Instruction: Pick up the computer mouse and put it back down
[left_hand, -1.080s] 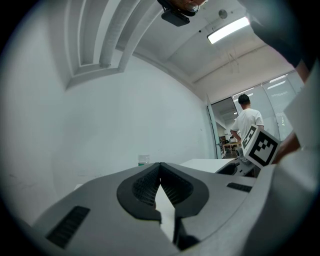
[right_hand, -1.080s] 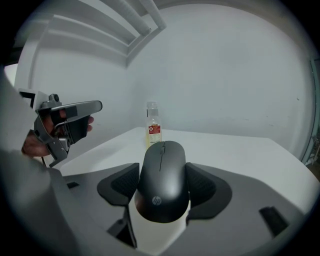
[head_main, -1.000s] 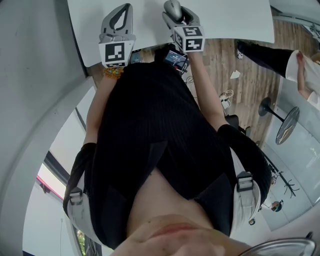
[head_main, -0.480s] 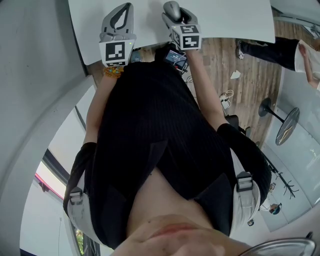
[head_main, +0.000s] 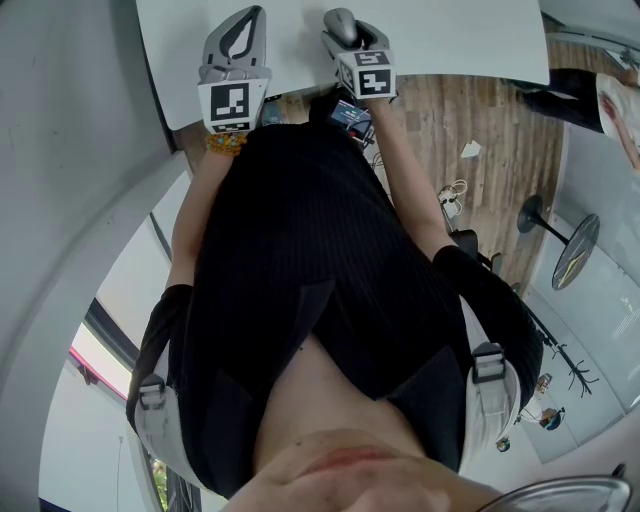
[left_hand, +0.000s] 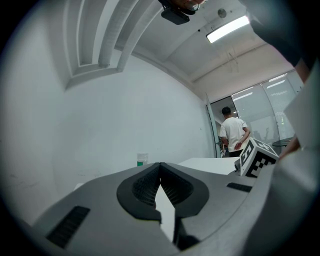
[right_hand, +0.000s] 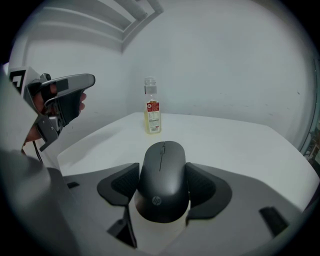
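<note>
A black computer mouse sits squarely between the ribbed pads of my right gripper, which is shut on its two sides over the white table. In the head view the mouse pokes out past the right gripper near the table's near edge. I cannot tell whether the mouse touches the tabletop. To its left my left gripper hovers over the table, shut with nothing in it; in its own view the left gripper has its tips touching.
A small clear bottle with yellowish liquid stands farther back on the table, near the white wall. The table edge borders a wooden floor. A person in a white shirt stands by a glass door in the distance.
The right gripper with the mouse has shifted slightly forward and to the left over the table. The left gripper has stayed put. A person at the far right has moved out of the head view.
</note>
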